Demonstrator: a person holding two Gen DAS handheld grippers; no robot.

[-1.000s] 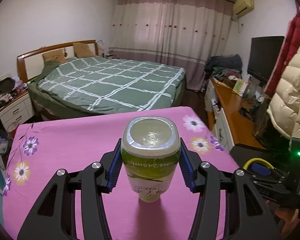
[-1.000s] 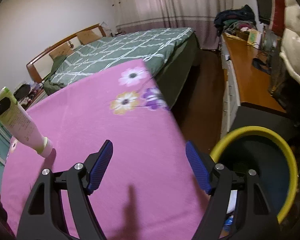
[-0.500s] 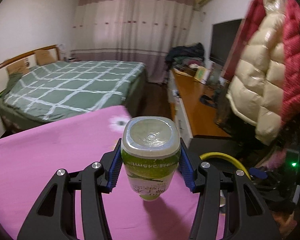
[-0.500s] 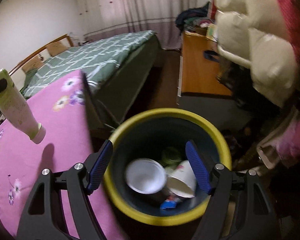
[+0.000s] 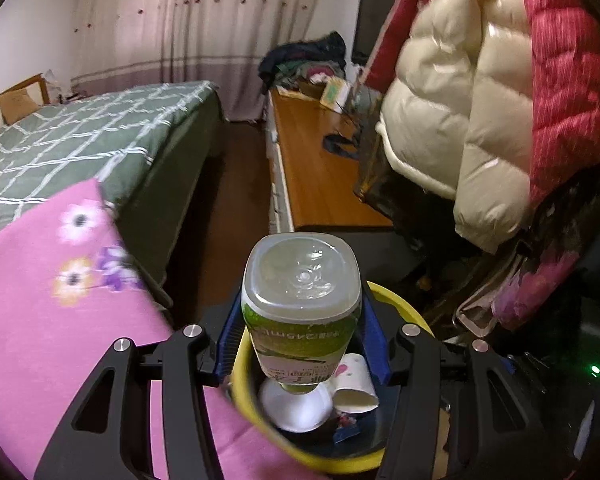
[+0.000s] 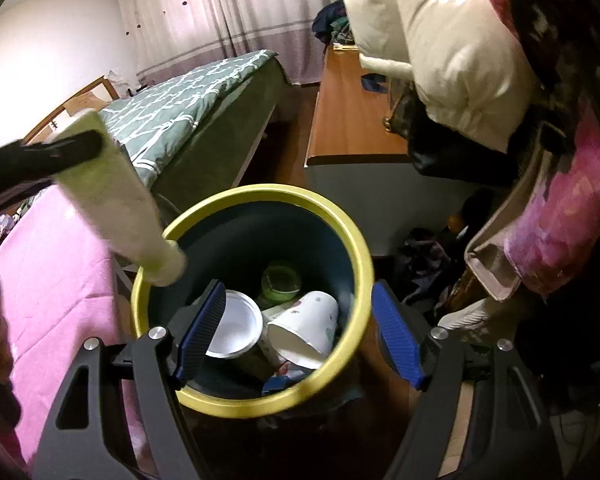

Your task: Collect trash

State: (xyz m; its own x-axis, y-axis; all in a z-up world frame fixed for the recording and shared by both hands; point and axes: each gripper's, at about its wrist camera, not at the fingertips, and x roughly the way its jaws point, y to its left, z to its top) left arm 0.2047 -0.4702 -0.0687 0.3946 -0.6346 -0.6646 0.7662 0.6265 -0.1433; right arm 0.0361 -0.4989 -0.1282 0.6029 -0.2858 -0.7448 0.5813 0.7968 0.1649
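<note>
While our left gripper (image 5: 300, 344) holds the bottle (image 5: 300, 312) cap-down, its blue jaws are clenched on the green-labelled body from both sides. From the left wrist view we look onto the bottle's clear base, with its cap end hanging over the bin (image 5: 396, 312). The right wrist view shows the same bottle (image 6: 120, 208) tilted, its cap just above the bin's (image 6: 260, 196) yellow rim on the left side, the left gripper's black finger (image 6: 40, 158) across its upper end; this part is blurred.

Our right gripper (image 6: 298, 332) is released, jaws standing wide with nothing between the pads, hovering over the bin's near rim.

Inside the bin we note a white lid (image 6: 234, 328), a paper cup (image 6: 308, 320) lying on its side, a green container (image 6: 280, 282) deeper down, and some blue scrap at the near wall.

Pink flowered worktop (image 5: 52, 320) lies left of the bin, touching or just beside its rim; we cannot tell which. Beyond: a bed (image 5: 80, 140) with green check cover, a wooden sideboard (image 5: 320, 176), and puffer coats (image 5: 460, 112) hanging on the right.
</note>
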